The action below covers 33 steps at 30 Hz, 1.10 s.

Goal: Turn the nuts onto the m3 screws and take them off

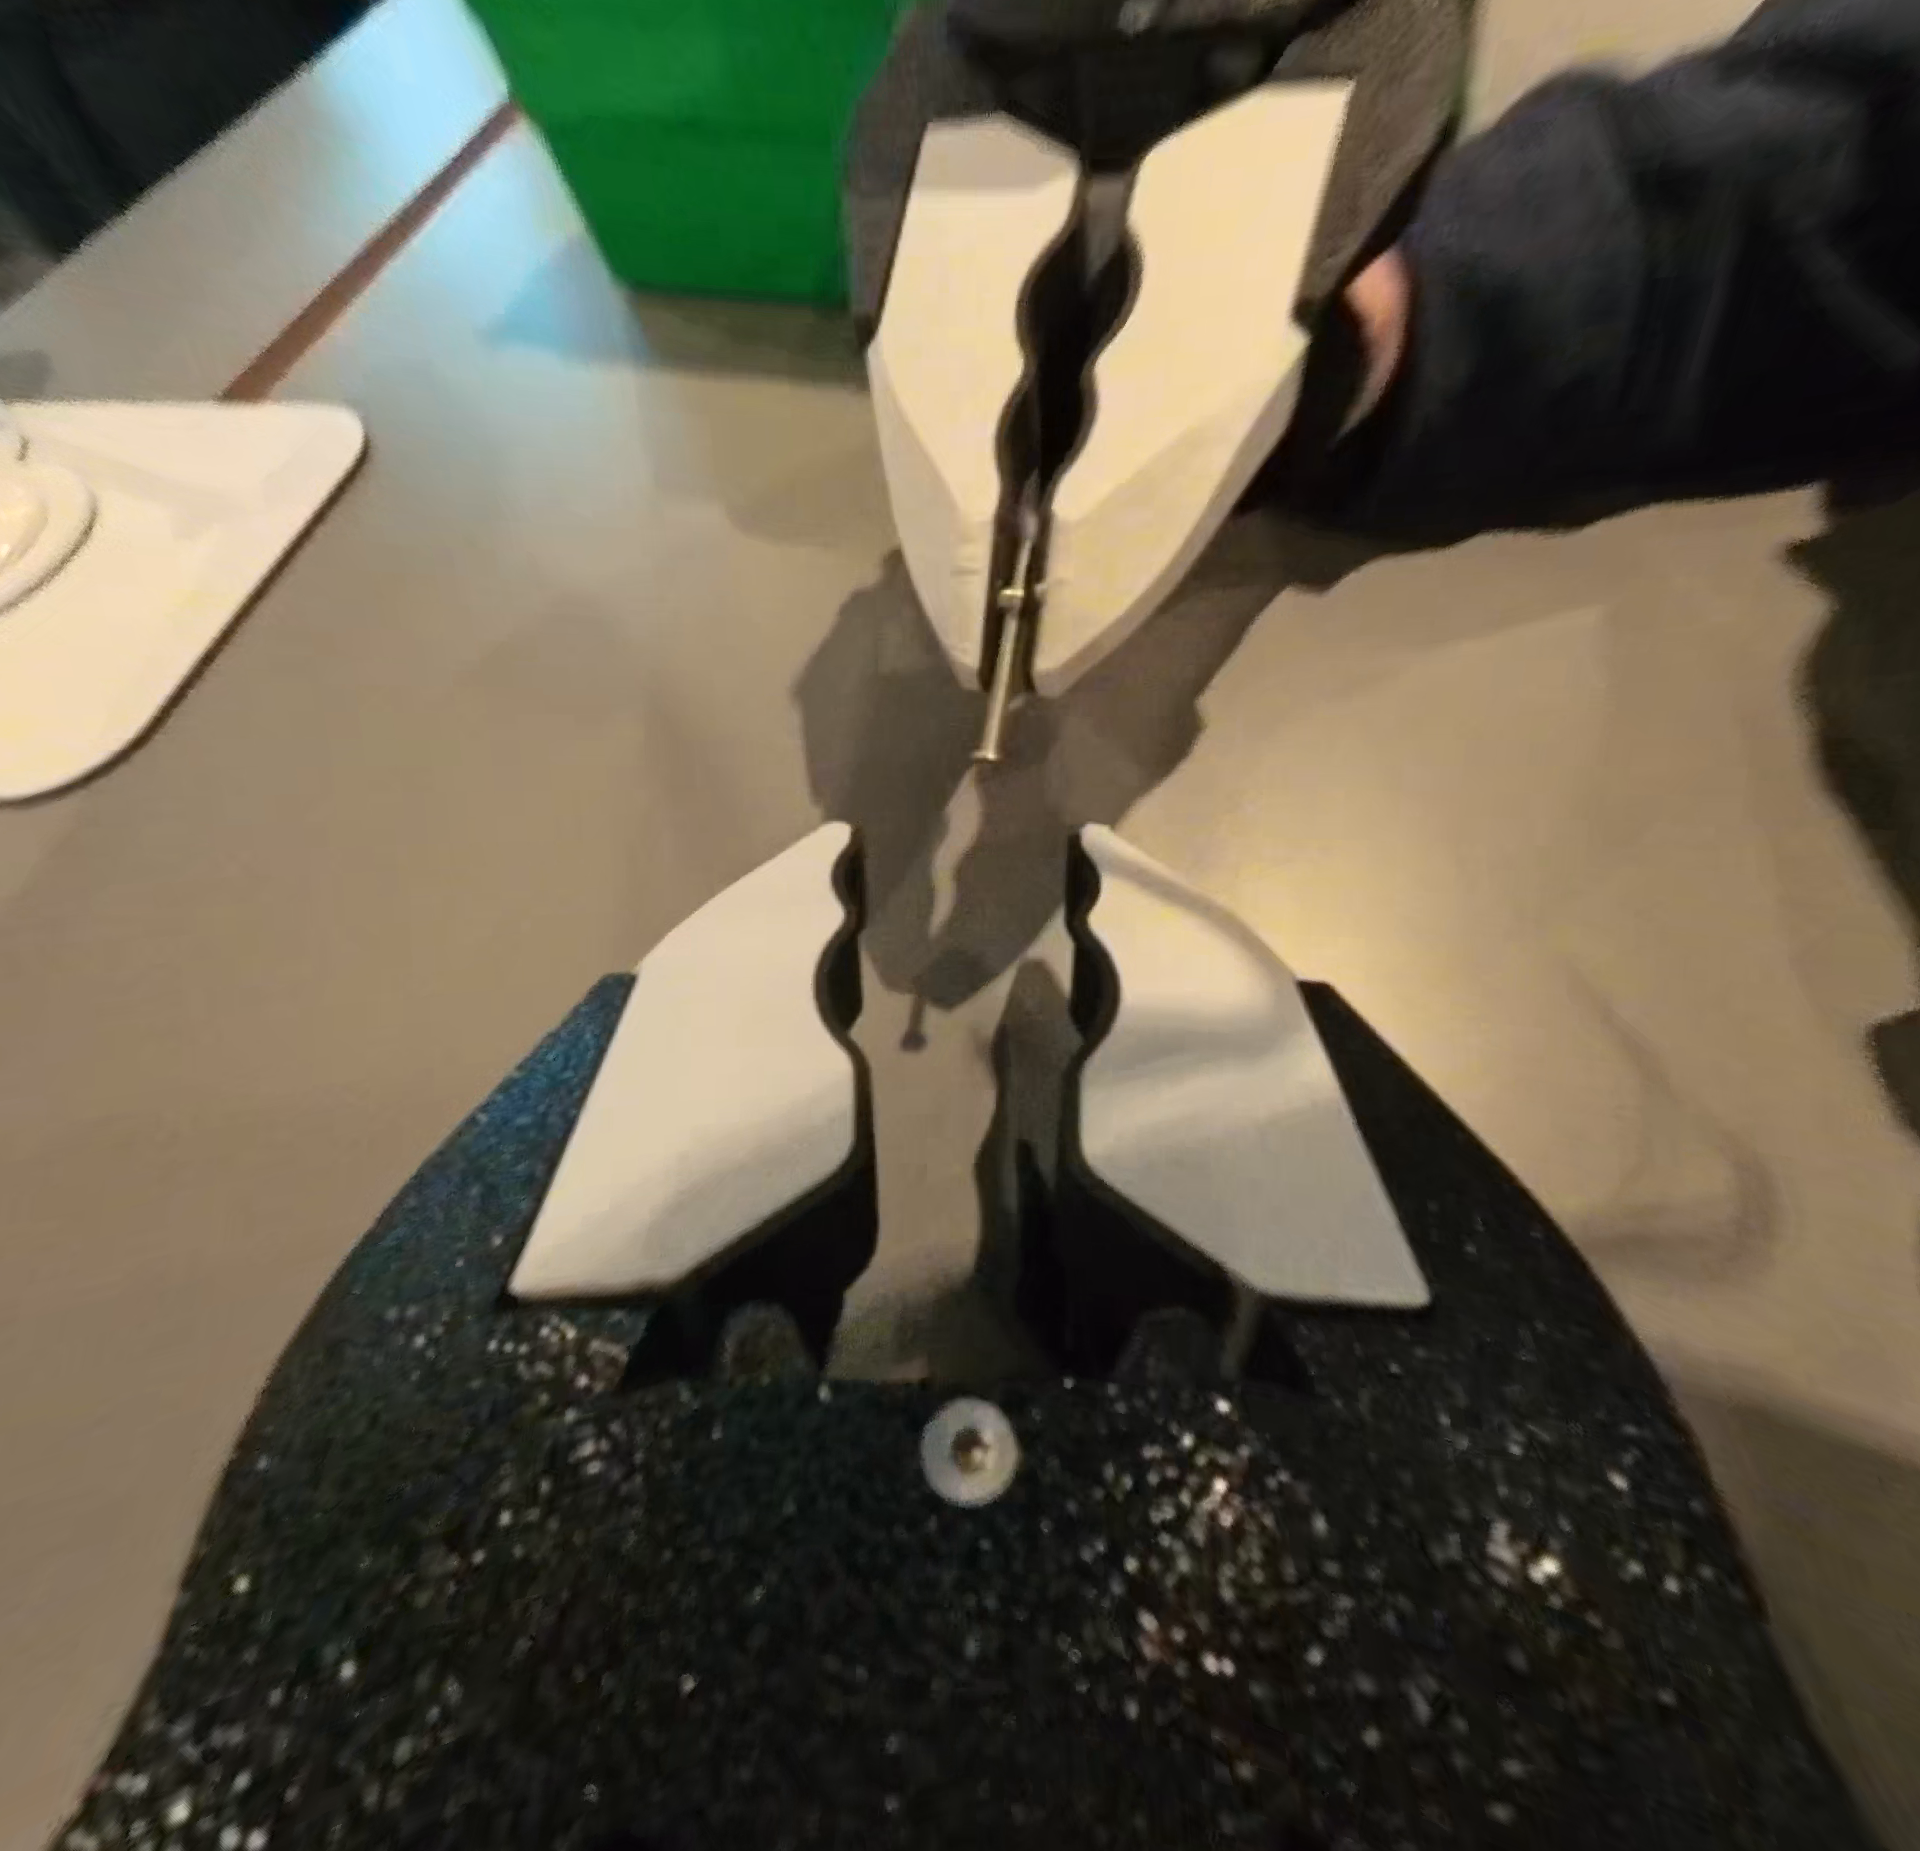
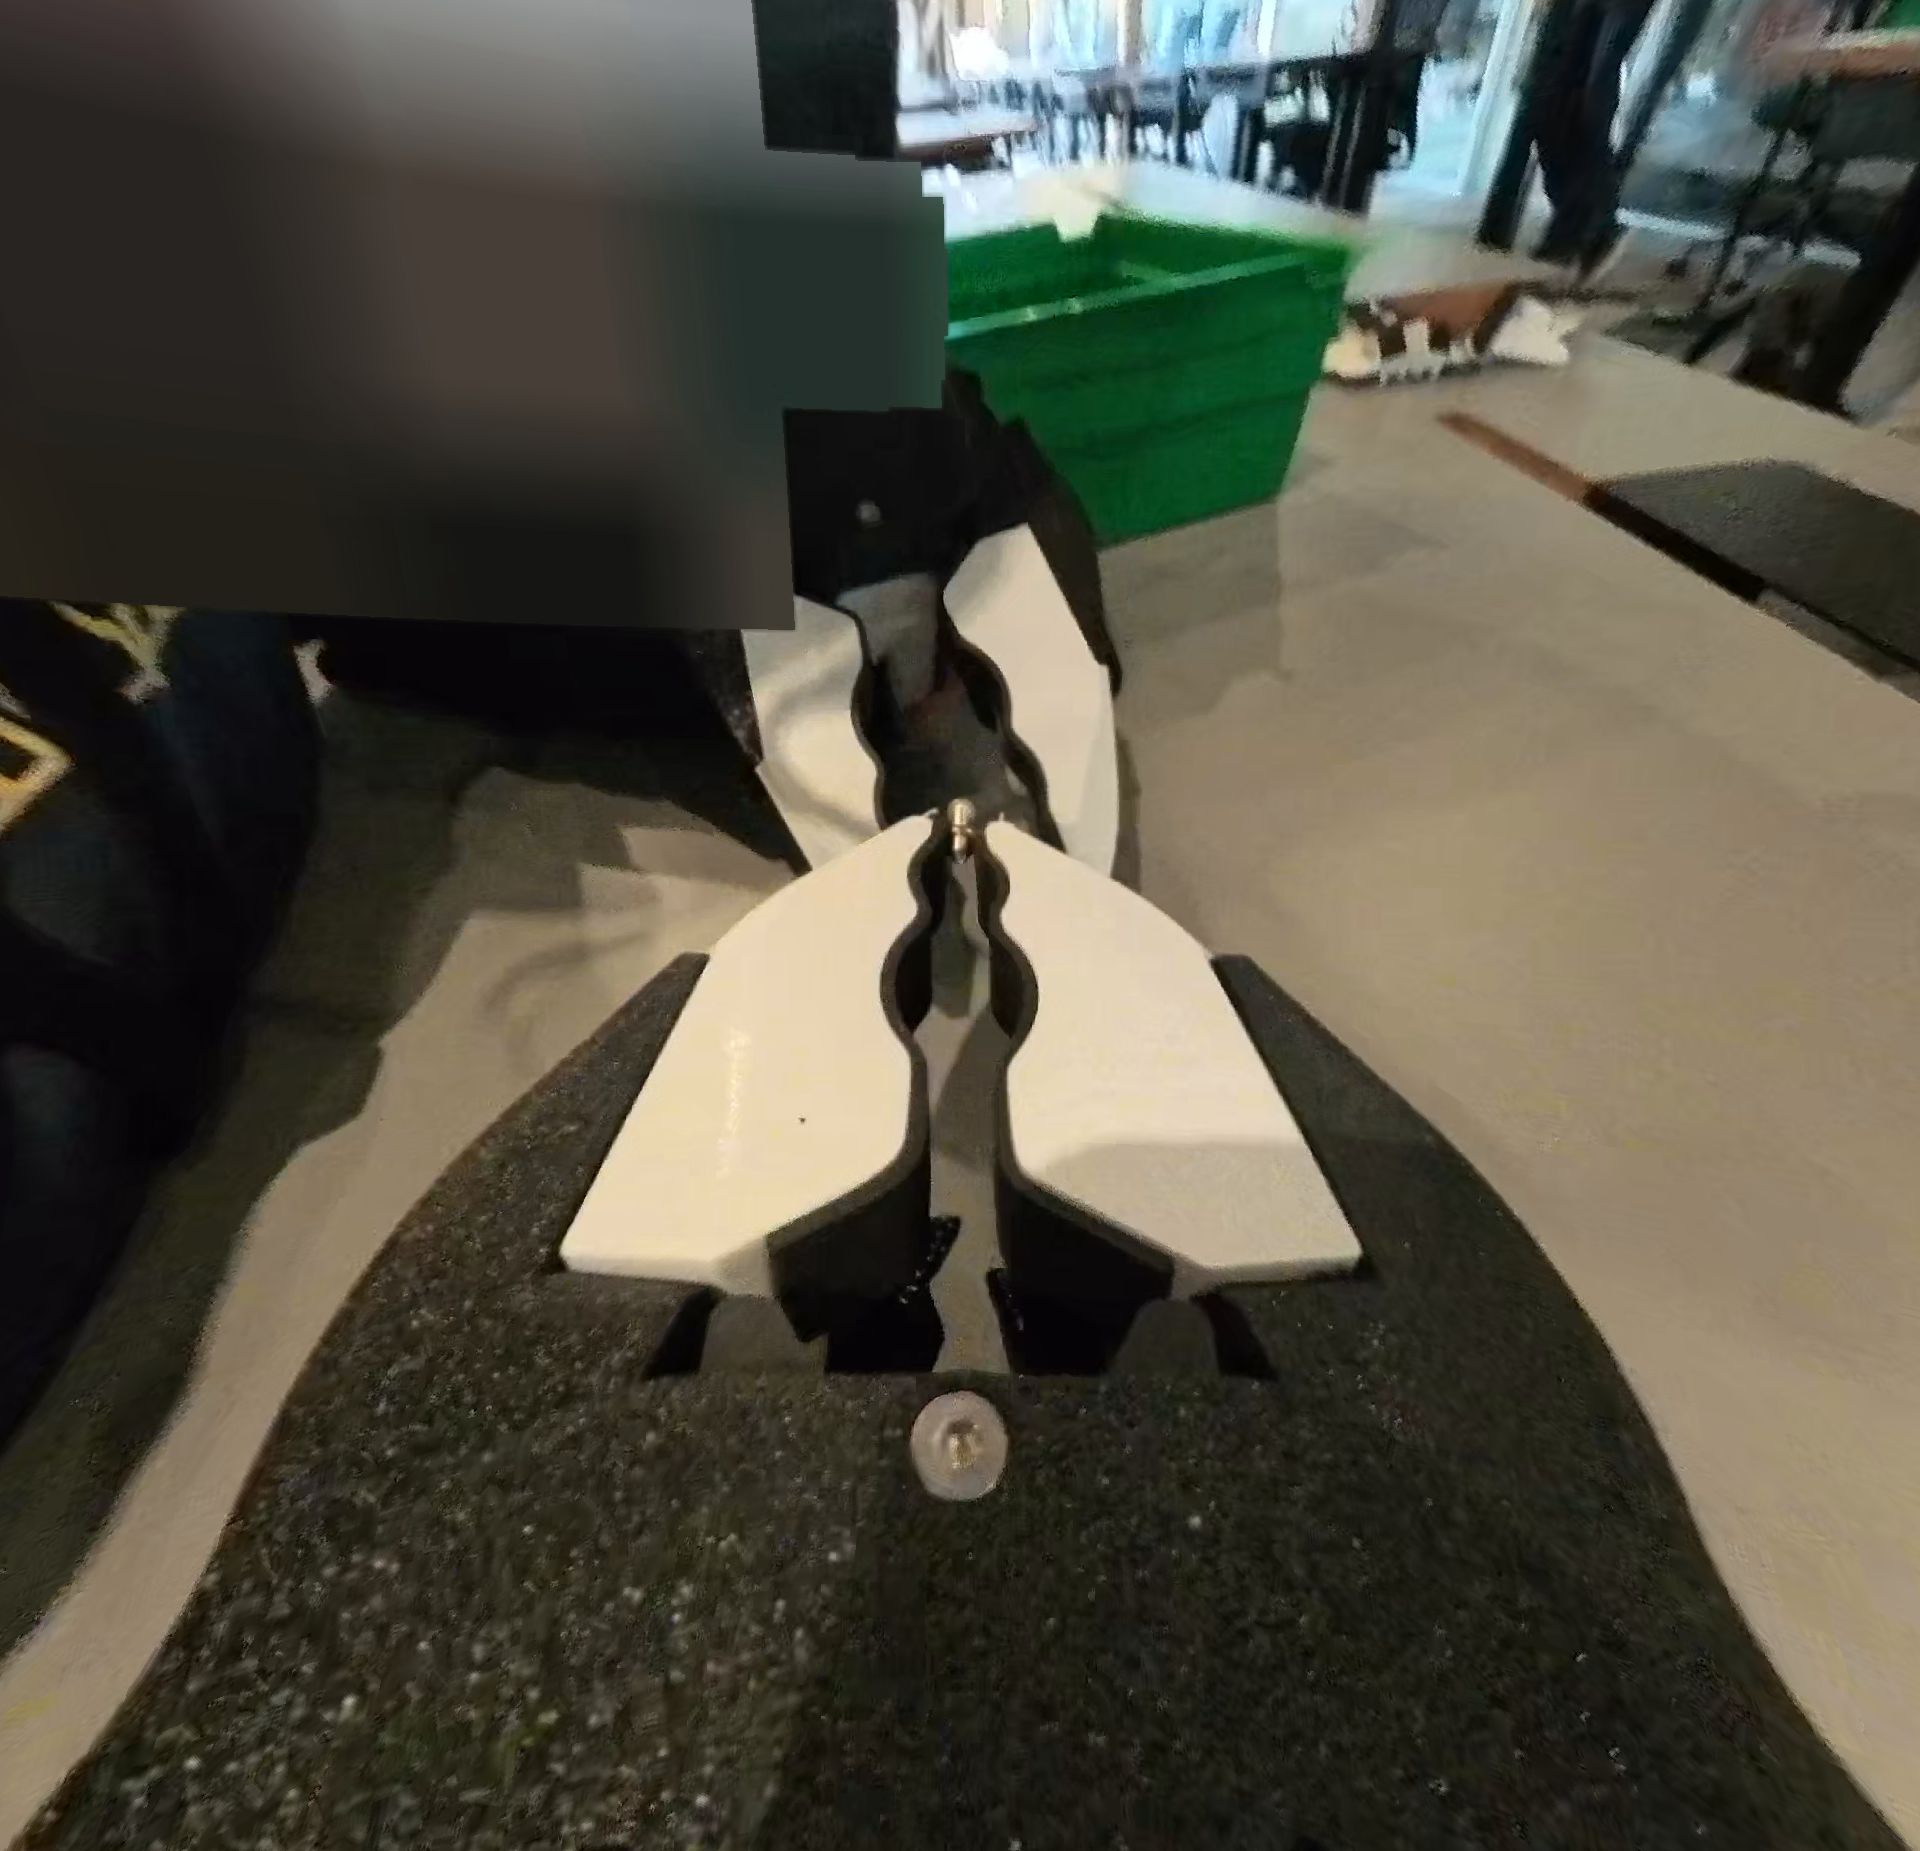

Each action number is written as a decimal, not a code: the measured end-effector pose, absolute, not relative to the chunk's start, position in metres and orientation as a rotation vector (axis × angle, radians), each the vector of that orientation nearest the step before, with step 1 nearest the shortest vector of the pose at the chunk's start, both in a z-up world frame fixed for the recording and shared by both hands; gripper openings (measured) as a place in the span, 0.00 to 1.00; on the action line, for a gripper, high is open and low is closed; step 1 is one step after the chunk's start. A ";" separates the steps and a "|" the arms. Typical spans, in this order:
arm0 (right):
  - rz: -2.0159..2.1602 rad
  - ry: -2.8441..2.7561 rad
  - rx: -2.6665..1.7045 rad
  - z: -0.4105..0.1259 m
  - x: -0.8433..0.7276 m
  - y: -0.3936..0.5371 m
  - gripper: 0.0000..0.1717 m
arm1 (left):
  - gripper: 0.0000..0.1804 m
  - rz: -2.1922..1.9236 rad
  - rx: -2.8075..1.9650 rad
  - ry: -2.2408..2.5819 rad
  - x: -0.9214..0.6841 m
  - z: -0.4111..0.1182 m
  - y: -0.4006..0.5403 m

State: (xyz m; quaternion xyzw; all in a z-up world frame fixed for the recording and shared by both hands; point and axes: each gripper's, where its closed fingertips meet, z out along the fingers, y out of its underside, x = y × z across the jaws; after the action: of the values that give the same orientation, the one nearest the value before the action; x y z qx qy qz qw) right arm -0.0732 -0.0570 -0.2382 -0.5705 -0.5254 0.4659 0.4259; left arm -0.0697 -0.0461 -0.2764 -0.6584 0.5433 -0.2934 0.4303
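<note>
My right gripper (image 2: 958,837) is shut on a thin silver m3 screw (image 2: 960,825), pinched at the very fingertips. In the left wrist view the right gripper (image 1: 1013,674) comes in from the top. The screw (image 1: 1003,695) sticks out of its tips towards me, head first, with a small nut (image 1: 1016,593) on the shank between the pads. My left gripper (image 1: 966,845) is open and empty, its tips a short way in front of the screw head and not touching it. In the right wrist view the left gripper (image 2: 935,762) faces me, open, just beyond the screw.
Both grippers hover over a grey table (image 1: 520,866). A green bin (image 1: 707,108) stands behind, also in the right wrist view (image 2: 1132,378). A white tray (image 1: 156,575) lies at the left. A dark sleeve (image 1: 1662,295) holds the right gripper. A small dark piece (image 1: 914,1038) lies on the table. The left gripper's tips are roughly 4 cm from the right gripper's.
</note>
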 end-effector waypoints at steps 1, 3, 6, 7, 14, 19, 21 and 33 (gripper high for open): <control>1.205 -1.293 -1.402 -0.234 -0.072 -0.058 0.03 | 0.19 -0.801 -1.609 1.350 -0.068 -0.270 -0.051; 1.267 -1.259 -1.357 -0.226 -0.070 -0.059 0.03 | 0.18 -0.934 -1.549 1.336 -0.065 -0.259 -0.060; 1.314 -1.230 -1.304 -0.219 -0.070 -0.061 0.03 | 0.17 -1.083 -1.483 1.272 -0.065 -0.244 -0.066; 1.318 -1.230 -1.297 -0.218 -0.070 -0.061 0.03 | 0.16 -1.129 -1.469 1.244 -0.065 -0.239 -0.066; 1.310 -1.265 -1.279 -0.219 -0.074 -0.066 0.03 | 0.10 -1.390 -1.403 1.142 -0.072 -0.222 -0.070; 1.305 -1.274 -1.256 -0.218 -0.075 -0.069 0.03 | 0.06 -1.387 -1.407 1.146 -0.071 -0.223 -0.070; 1.303 -1.276 -1.248 -0.218 -0.076 -0.070 0.03 | 0.05 -1.385 -1.413 1.148 -0.071 -0.224 -0.070; 1.261 -1.259 -1.245 -0.217 -0.076 -0.069 0.10 | 0.02 -1.277 -1.432 1.189 -0.070 -0.231 -0.069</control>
State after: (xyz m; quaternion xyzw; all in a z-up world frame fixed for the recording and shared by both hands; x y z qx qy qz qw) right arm -0.0756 -0.0686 -0.2175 -0.5070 -0.5127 0.5133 0.4654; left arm -0.0705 -0.0690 -0.2310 -0.5732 0.4761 -0.5115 0.4279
